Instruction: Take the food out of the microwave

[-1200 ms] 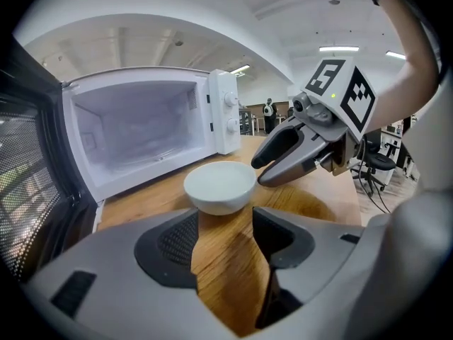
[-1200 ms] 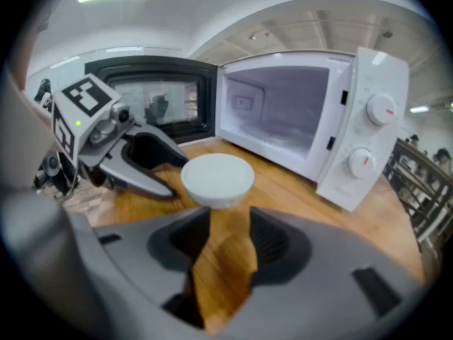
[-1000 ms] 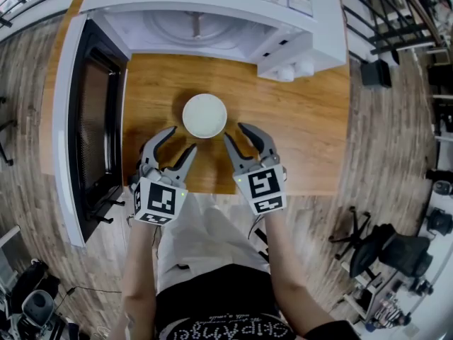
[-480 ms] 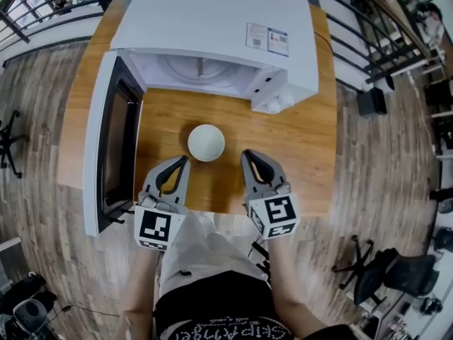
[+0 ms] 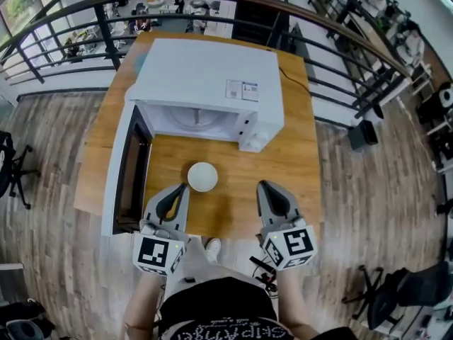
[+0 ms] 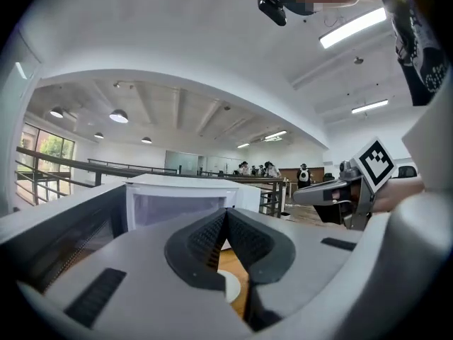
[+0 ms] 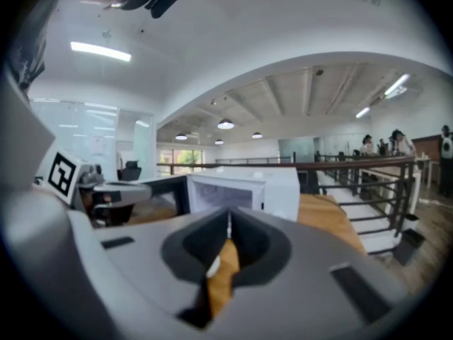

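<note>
**Grippers shut and empty as bowl stood outside the open microwave**

Left gripper (image 5: pixel 182 188) and right gripper (image 5: pixel 263 185) were held side by side over the near edge of the wooden table (image 5: pixel 294 172), each seen with its jaws brought fully together and nothing caught between the pads. In the left gripper view the dark ribbed pads (image 6: pixel 244 236) were shown pressed tip to tip. The same was seen of the pads in the right gripper view, though that view was blurred.

The white bowl (image 5: pixel 202 176) was set on the table just ahead of the two grippers. It lay between them, nearer the left one's tip, and was gripped by neither. Its contents could not be made out. A sliver of its rim was caught below the closed jaws in the left gripper view.

Beyond the bowl, the white microwave (image 5: pixel 205 83) was seen with its cavity exposed. Its door (image 5: pixel 128 172) was swung out on the left gripper's outer side. A metal railing (image 5: pixel 340 55) was visible behind the table, well past both grippers.
</note>
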`<state>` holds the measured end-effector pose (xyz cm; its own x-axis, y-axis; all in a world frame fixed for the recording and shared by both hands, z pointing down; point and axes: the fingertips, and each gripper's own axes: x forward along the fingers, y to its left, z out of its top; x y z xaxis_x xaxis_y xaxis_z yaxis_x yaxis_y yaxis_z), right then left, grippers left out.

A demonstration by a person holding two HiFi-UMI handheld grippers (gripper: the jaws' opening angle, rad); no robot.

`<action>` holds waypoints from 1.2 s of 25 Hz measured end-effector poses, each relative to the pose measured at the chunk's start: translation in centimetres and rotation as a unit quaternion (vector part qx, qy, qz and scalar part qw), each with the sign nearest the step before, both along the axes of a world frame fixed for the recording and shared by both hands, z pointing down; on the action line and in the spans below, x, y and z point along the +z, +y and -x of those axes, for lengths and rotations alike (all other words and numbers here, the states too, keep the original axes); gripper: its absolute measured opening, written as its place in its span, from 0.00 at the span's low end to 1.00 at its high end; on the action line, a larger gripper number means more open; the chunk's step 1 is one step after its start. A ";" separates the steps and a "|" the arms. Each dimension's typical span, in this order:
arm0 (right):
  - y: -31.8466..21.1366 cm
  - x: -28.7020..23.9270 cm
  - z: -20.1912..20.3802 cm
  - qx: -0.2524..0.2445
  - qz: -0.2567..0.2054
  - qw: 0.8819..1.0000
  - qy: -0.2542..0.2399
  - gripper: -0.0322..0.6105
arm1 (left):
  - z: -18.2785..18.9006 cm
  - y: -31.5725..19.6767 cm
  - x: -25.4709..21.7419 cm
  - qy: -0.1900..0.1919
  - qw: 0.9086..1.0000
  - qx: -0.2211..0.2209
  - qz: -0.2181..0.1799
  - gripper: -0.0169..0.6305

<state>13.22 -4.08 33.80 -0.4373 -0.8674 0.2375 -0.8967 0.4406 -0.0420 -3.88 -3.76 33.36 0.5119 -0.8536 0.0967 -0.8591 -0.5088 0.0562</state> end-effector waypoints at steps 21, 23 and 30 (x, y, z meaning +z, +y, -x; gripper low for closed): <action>9.3 -3.8 -3.2 0.043 -0.024 0.999 -0.013 0.11 | -0.3 6.1 -4.9 0.057 0.998 0.009 -0.011 0.08; 9.4 -3.3 -3.3 0.045 -0.019 0.999 -0.013 0.11 | -0.2 6.1 -4.3 0.063 0.998 0.005 -0.003 0.08; 8.7 -2.8 -2.7 0.038 -0.019 0.999 -0.006 0.11 | -0.5 6.1 -3.8 0.046 0.999 0.010 -0.011 0.08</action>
<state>15.90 4.61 31.01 -0.3733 -0.9061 0.1991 -0.9269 0.3735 -0.0376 -3.42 2.34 29.58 0.5354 -0.8441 0.0292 -0.8399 -0.5285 0.1237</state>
